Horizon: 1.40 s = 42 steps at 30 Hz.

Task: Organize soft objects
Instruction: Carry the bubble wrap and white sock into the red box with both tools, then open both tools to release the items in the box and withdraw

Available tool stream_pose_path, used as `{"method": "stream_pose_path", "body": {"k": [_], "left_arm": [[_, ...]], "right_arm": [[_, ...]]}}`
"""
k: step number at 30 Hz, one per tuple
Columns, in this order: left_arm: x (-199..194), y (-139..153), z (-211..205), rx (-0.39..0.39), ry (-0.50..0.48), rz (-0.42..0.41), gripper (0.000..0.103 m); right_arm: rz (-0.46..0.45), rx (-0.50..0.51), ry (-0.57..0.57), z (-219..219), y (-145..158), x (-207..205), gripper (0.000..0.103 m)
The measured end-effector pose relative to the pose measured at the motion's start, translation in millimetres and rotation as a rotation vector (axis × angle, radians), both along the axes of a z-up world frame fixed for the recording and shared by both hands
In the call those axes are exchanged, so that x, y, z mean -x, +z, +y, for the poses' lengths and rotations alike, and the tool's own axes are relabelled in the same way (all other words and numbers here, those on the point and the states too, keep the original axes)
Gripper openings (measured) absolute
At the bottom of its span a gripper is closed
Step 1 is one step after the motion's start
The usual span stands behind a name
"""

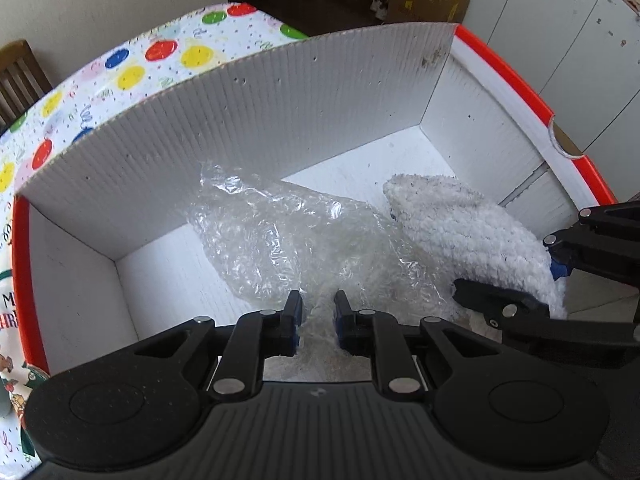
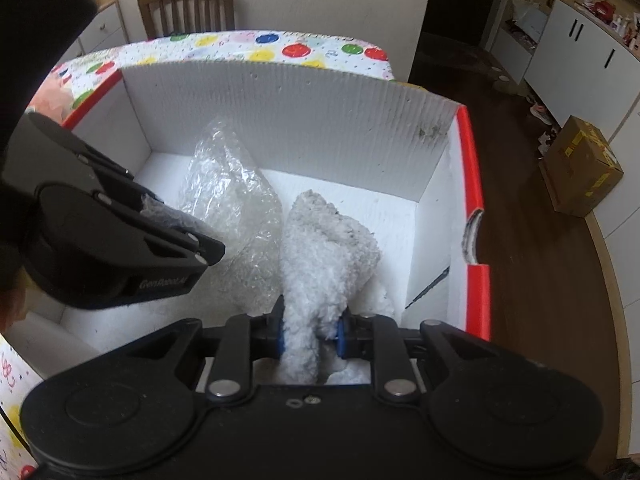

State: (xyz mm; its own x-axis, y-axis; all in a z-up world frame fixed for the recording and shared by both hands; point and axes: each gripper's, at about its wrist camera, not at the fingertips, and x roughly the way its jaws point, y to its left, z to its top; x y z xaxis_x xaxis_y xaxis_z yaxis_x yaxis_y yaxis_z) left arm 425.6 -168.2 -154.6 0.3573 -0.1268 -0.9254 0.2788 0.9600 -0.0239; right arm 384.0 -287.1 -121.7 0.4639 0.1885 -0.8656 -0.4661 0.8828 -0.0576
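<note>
My right gripper (image 2: 310, 330) pinches white fluffy cloth (image 2: 320, 248) | my left gripper (image 1: 317, 312), marked "GenRobot.AI", pinches bubble wrap (image 1: 280, 240) | both inside white box (image 2: 304, 112), red rim | balloon-print tablecloth (image 1: 120, 72) beneath.

Crumpled clear bubble wrap (image 1: 276, 240) lies on the floor of the white box (image 1: 160, 128), its near end raised. Beside it and touching, a fluffy white cloth (image 2: 320, 248) drapes downward, its far end resting on the box floor.
</note>
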Motion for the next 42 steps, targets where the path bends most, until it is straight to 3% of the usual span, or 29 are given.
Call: {"method": "stream_pose_path", "body": {"k": [7, 11, 13, 14, 15, 16, 22, 24, 25, 32, 42], "left_arm": [[-4, -2, 0, 0.0, 0.0, 0.033, 0.016], [-4, -2, 0, 0.001, 0.005, 0.039, 0.019], [-5, -2, 1, 0.005, 0.01, 0.04, 0.026], [-6, -2, 2, 0.009, 0.015, 0.041, 0.037], [-6, -2, 3, 0.013, 0.02, 0.04, 0.06], [-6, -1, 4, 0.015, 0.026, 0.039, 0.068], [-2, 8, 13, 0.045, 0.06, 0.01, 0.069], [1, 14, 17, 0.064, 0.07, -0.004, 0.069], [3, 16, 17, 0.069, 0.072, -0.013, 0.069], [22, 41, 23, 0.094, 0.085, -0.097, 0.069], [75, 90, 38, 0.088, 0.101, -0.305, 0.069]], "right_arm": [[0.025, 0.013, 0.027, 3, -3, -4, 0.028], [0.021, -0.003, 0.045, 3, -2, -1, 0.038], [0.023, -0.014, 0.048, 2, 0, 0, 0.041], [0.025, -0.019, 0.05, 2, 1, 0, 0.043], [0.024, -0.022, 0.055, 2, 2, 1, 0.047], [0.02, -0.022, 0.059, 2, 3, 3, 0.048], [-0.009, -0.017, 0.093, 3, 13, 11, 0.061], [-0.027, -0.016, 0.095, 2, 18, 15, 0.075], [-0.036, -0.023, 0.098, 0, 21, 17, 0.077], [-0.069, -0.098, 0.07, -17, 45, 28, 0.079], [-0.14, -0.208, 0.063, -26, 82, 49, 0.085]]}}
